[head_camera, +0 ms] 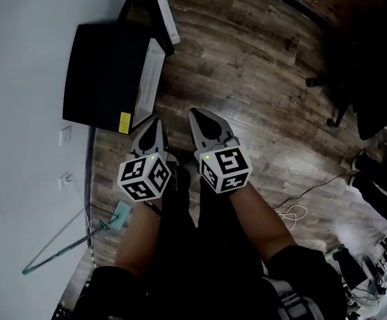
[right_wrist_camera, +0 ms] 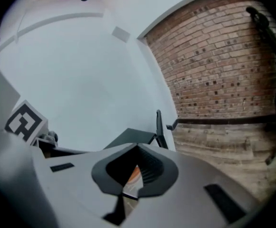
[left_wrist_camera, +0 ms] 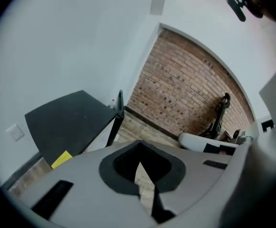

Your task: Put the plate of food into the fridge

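A small black fridge (head_camera: 107, 79) stands against the white wall at the upper left of the head view, a yellow sticker (head_camera: 124, 121) on its near corner. It also shows in the left gripper view as a black box (left_wrist_camera: 69, 122). No plate of food shows clearly in any view. My left gripper (head_camera: 155, 127) and right gripper (head_camera: 199, 117) are held side by side over the wood floor, just short of the fridge, both shut and empty. An unclear orange and white patch (right_wrist_camera: 134, 175) shows through the right gripper's opening.
A long-handled mop (head_camera: 80, 239) lies on the floor at the lower left. A black office chair (head_camera: 353, 79) stands at the right, with white cables (head_camera: 293, 212) on the floor. A brick wall (left_wrist_camera: 190, 99) lies ahead, and a black-framed stand (head_camera: 155, 12) is beyond the fridge.
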A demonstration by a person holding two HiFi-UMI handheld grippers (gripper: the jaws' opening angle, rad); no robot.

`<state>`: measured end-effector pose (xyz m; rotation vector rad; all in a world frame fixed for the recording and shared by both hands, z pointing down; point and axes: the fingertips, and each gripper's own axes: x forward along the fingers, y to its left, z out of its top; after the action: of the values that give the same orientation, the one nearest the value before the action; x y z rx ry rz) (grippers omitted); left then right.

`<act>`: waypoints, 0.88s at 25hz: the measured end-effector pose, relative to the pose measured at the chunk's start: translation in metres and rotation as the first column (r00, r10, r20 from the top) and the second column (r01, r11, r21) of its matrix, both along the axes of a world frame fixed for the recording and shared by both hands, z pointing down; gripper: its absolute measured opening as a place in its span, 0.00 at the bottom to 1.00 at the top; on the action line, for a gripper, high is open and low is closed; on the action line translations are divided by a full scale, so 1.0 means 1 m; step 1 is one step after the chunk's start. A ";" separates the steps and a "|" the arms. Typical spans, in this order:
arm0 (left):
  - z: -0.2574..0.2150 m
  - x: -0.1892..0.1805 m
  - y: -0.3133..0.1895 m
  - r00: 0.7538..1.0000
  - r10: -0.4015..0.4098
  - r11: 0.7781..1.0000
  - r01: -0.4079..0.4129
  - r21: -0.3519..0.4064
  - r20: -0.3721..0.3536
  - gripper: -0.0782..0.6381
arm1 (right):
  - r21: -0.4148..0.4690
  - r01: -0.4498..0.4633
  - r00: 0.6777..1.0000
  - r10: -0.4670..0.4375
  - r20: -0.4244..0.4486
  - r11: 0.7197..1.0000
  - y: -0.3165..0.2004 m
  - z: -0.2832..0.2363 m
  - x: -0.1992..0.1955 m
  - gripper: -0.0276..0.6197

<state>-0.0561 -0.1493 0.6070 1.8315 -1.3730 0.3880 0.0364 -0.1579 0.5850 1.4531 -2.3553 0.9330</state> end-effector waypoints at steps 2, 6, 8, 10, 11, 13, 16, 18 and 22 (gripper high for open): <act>-0.050 0.011 -0.007 0.999 0.043 0.998 -0.043 0.051 0.002 0.11 | 0.052 -0.011 1.000 0.012 -0.005 0.999 -0.005 -0.049 0.007 0.06; -0.148 0.033 -0.040 0.993 0.116 0.978 -0.120 0.173 0.033 0.11 | 0.206 -0.047 0.998 0.052 -0.021 0.977 -0.048 -0.156 0.035 0.06; -0.197 0.032 -0.042 0.994 0.109 0.969 -0.113 0.220 0.030 0.11 | 0.277 -0.051 0.997 0.064 -0.038 0.959 -0.054 -0.214 0.042 0.06; -0.244 0.027 -0.038 0.996 0.081 0.961 -0.085 0.264 0.024 0.11 | 0.338 -0.050 0.996 0.071 -0.048 0.940 -0.051 -0.268 0.045 0.06; -0.265 0.024 -0.036 0.997 0.068 0.955 -0.072 0.287 0.025 0.11 | 0.363 -0.052 0.996 0.076 -0.051 0.930 -0.047 -0.290 0.046 0.06; -0.304 0.021 -0.036 0.998 0.052 0.938 -0.061 0.341 0.035 0.11 | 0.401 -0.060 0.995 0.088 -0.053 0.914 -0.042 -0.328 0.048 0.06; -0.360 0.019 -0.051 0.997 0.040 0.892 -0.066 0.447 0.067 0.11 | 0.438 -0.072 0.994 0.099 -0.038 0.896 -0.048 -0.368 0.048 0.06; -0.384 0.013 -0.056 0.996 0.013 0.866 -0.054 0.497 0.084 0.11 | 0.445 -0.085 0.995 0.095 0.000 0.891 -0.048 -0.383 0.044 0.06; -0.402 0.006 -0.045 0.995 -0.031 0.843 -0.028 0.538 0.100 0.11 | 0.460 -0.076 0.997 0.055 0.059 0.885 -0.038 -0.398 0.040 0.06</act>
<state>-0.0502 -0.1942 0.2052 2.2885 -1.6774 0.0927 0.0767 -0.1959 0.1868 1.6952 -2.7037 0.4266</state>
